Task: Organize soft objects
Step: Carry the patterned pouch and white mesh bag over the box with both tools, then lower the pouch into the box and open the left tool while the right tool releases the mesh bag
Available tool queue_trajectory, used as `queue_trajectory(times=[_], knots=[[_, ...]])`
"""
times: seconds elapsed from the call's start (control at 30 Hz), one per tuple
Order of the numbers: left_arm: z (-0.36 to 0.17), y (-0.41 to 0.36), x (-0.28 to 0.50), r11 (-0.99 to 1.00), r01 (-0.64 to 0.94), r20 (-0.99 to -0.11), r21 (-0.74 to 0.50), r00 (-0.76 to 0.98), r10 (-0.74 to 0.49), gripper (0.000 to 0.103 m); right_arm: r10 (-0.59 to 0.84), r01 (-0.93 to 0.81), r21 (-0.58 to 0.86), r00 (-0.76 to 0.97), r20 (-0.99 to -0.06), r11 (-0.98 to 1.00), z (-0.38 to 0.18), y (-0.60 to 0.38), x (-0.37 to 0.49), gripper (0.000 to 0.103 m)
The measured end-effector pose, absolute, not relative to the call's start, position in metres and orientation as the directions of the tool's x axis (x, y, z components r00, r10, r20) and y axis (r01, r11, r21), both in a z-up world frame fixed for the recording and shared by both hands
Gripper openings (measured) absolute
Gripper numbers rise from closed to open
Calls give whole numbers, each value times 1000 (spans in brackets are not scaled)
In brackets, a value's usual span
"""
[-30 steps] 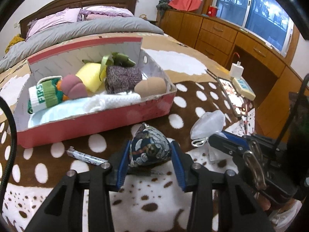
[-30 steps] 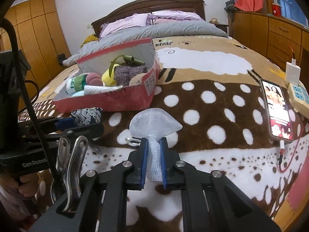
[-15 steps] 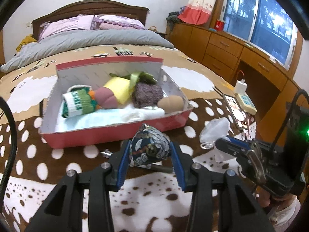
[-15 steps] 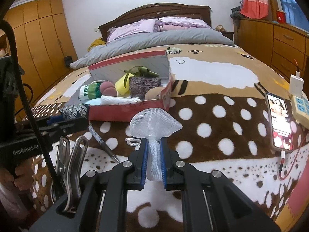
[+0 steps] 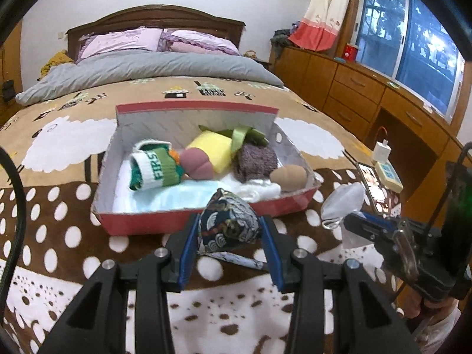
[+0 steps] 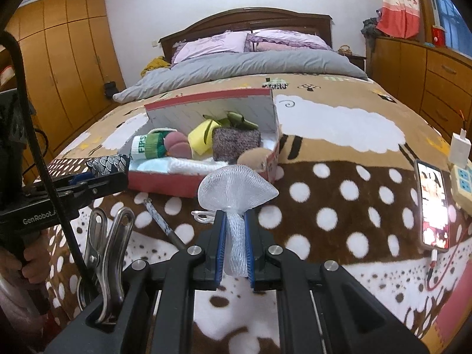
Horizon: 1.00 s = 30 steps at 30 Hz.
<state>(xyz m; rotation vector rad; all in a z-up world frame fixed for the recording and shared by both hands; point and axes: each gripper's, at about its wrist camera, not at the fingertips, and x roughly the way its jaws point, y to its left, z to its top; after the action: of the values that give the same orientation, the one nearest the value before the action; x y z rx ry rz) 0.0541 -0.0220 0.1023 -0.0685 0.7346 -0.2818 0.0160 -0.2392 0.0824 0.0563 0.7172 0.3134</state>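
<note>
Left gripper: clamped on a dark patterned pouch, held above the blanket just before the near wall of the red box.
Box, left to right: a green-and-white knit roll, a pink soft piece, a yellow sponge, a purple knit bundle, a tan soft piece; pale cloths lie beneath them.
Pen: lies on the blanket before the box; hardly a soft thing.
Right gripper: closed on a white mesh puff, off the box's near right corner.
Phone: near the blanket's right edge.
Progress: mostly done, I judge; the two held items are not yet in the box.
</note>
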Motion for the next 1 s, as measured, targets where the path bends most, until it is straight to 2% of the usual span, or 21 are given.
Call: queue_trajectory(times=[0.57, 1.0], knots=[[115, 1, 105, 979, 159, -625, -129, 753, -205, 43, 341, -314, 154, 727, -596, 937, 108, -203, 67, 13], [77, 9, 142, 988, 100, -675, -120, 721, -156, 43, 293, -278, 128, 706, -645, 952, 86, -192, 104, 13]])
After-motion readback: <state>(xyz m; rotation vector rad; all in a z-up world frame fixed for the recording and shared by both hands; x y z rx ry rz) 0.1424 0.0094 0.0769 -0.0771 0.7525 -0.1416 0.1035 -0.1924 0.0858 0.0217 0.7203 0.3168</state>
